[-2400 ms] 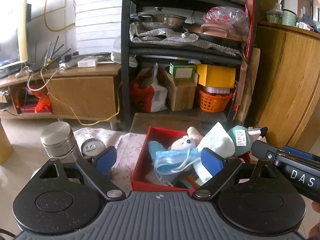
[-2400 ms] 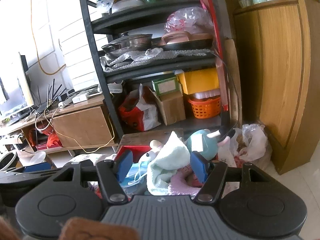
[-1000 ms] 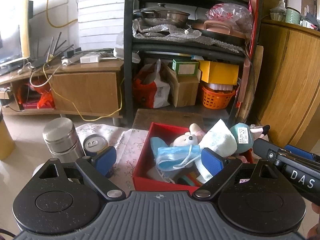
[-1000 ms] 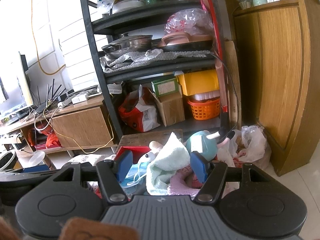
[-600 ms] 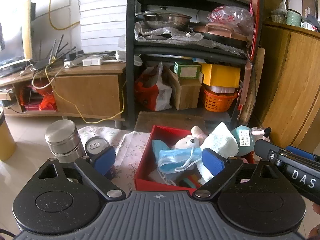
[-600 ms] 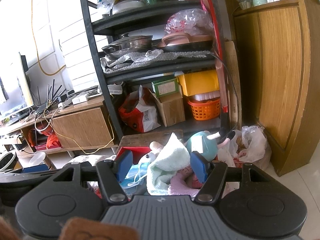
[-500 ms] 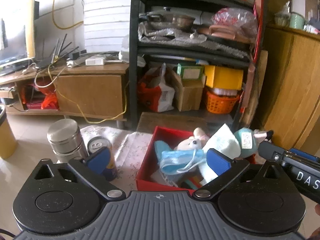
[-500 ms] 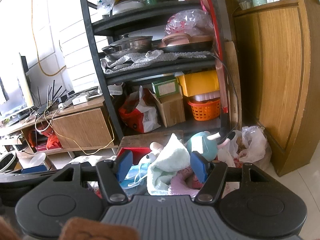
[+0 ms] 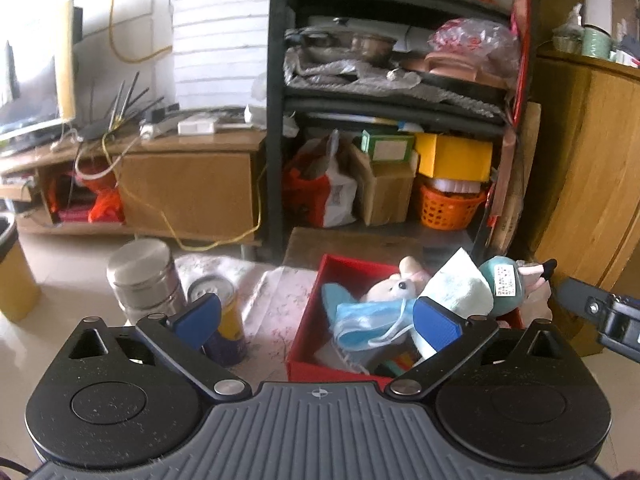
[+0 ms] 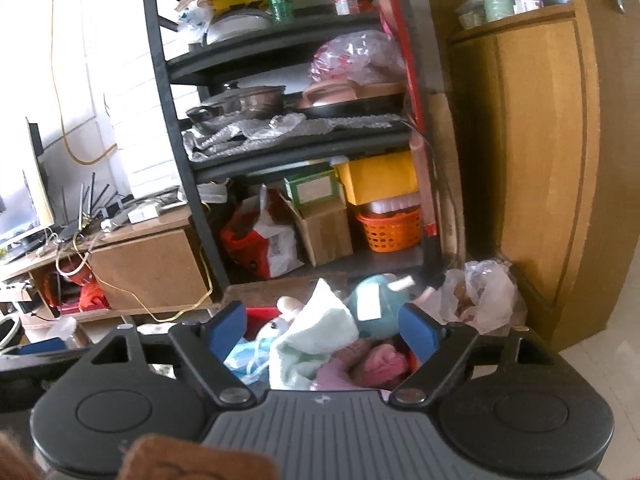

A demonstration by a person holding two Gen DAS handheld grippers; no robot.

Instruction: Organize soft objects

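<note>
A red box (image 9: 308, 332) on the floor holds a blue face mask (image 9: 360, 324), a white plush mouse (image 9: 394, 286), a pale green towel (image 9: 456, 284) and a teal plush (image 9: 500, 284). My left gripper (image 9: 318, 320) hovers open before the box, gripping nothing, its right pad (image 9: 436, 322) in front of the towel. From the right wrist view, my right gripper (image 10: 322, 330) is over the same pile and its jaws are opening. The towel (image 10: 316, 332) and teal plush (image 10: 372, 308) lie between them, clear of the pads. A pink cloth (image 10: 376, 360) lies below.
A steel canister (image 9: 142, 276) and a drink can (image 9: 216, 320) stand left of the box on a floral cloth (image 9: 276, 300). Behind rise a black shelf rack (image 9: 276, 140) and a wooden cabinet (image 9: 592, 184). A plastic bag (image 10: 484, 296) sits at the right.
The right gripper's jaws have spread apart from around the towel. The left gripper's jaws have widened slightly, its left finger shifting further left in front of the can.
</note>
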